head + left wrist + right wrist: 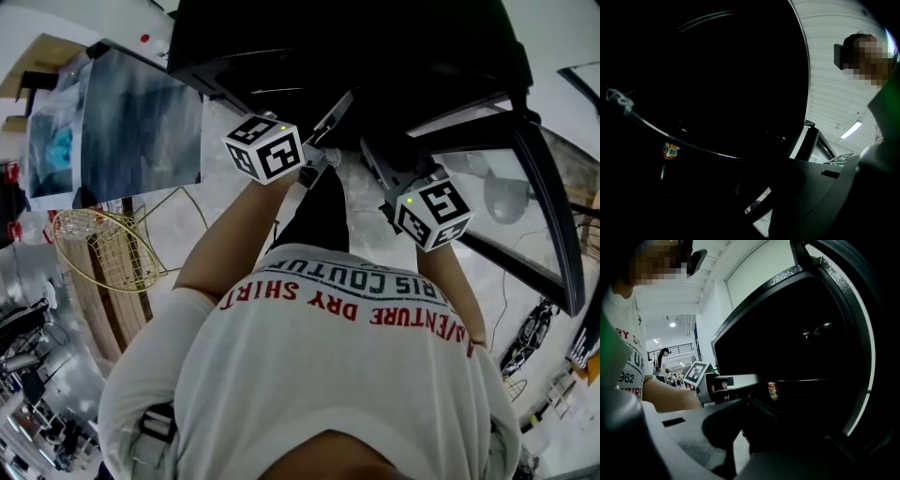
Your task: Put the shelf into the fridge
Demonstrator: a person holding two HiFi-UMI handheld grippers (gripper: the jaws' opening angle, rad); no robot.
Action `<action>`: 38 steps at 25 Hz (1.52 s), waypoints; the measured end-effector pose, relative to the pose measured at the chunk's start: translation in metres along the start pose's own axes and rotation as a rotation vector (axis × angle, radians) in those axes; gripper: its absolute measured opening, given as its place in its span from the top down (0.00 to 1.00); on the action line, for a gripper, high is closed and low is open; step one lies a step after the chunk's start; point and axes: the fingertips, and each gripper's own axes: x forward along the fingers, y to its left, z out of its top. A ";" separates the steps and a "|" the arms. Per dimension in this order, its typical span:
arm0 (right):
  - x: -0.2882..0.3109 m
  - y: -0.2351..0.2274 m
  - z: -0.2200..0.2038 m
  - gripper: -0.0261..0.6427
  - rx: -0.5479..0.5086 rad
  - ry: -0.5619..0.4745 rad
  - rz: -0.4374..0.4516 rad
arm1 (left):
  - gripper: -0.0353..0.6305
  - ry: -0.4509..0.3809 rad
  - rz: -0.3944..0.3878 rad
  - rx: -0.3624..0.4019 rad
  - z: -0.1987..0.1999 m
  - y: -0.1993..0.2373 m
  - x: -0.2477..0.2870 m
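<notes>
The fridge (375, 56) is a dark open cavity in front of me, its glass door (548, 197) swung out to the right. Inside, a thin shelf edge (693, 149) (811, 379) crosses the dark, with a small orange can (670, 151) (773, 391) behind it. My left gripper (328, 117) reaches into the opening, and in the right gripper view its fingers (749, 378) meet the shelf edge. My right gripper (375, 155) points into the opening beside it. Darkness hides both pairs of jaws where they meet the shelf.
A gold wire rack (103, 248) lies on the floor at the left, beside a wooden board (98, 309) and a large grey-blue panel (141, 122). Clutter sits at the lower left (33, 375). A person (663, 363) stands far behind.
</notes>
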 end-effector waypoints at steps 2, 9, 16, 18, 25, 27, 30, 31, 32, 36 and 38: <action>0.000 0.000 -0.001 0.92 0.002 0.002 -0.002 | 0.75 -0.005 0.006 0.002 0.001 0.002 0.001; -0.001 -0.003 -0.002 0.92 0.007 0.004 -0.011 | 0.75 -0.014 0.014 0.019 0.005 0.006 0.005; 0.002 0.001 -0.002 0.92 -0.001 0.012 -0.004 | 0.74 -0.022 0.016 0.061 0.008 0.009 0.006; 0.002 0.001 -0.003 0.92 -0.007 0.016 -0.003 | 0.74 -0.025 0.019 0.069 0.009 0.009 0.007; 0.004 -0.001 -0.002 0.92 0.002 0.015 0.002 | 0.73 -0.025 0.017 0.083 0.011 0.012 0.009; 0.005 0.001 -0.002 0.92 -0.009 0.018 0.010 | 0.73 -0.024 0.013 0.085 0.011 0.013 0.009; 0.005 0.003 -0.002 0.92 -0.016 0.020 0.013 | 0.72 -0.024 0.016 0.090 0.012 0.013 0.007; 0.005 0.003 -0.002 0.92 -0.013 0.019 0.014 | 0.72 -0.027 0.021 0.094 0.012 0.013 0.007; 0.004 0.004 -0.002 0.92 -0.010 0.016 0.014 | 0.72 -0.027 0.027 0.101 0.012 0.012 0.006; 0.002 0.002 0.000 0.92 0.010 0.001 0.012 | 0.71 -0.016 0.042 0.105 0.005 0.013 -0.001; -0.001 0.001 0.003 0.92 0.026 -0.012 0.013 | 0.71 -0.011 0.047 0.088 0.000 0.013 -0.008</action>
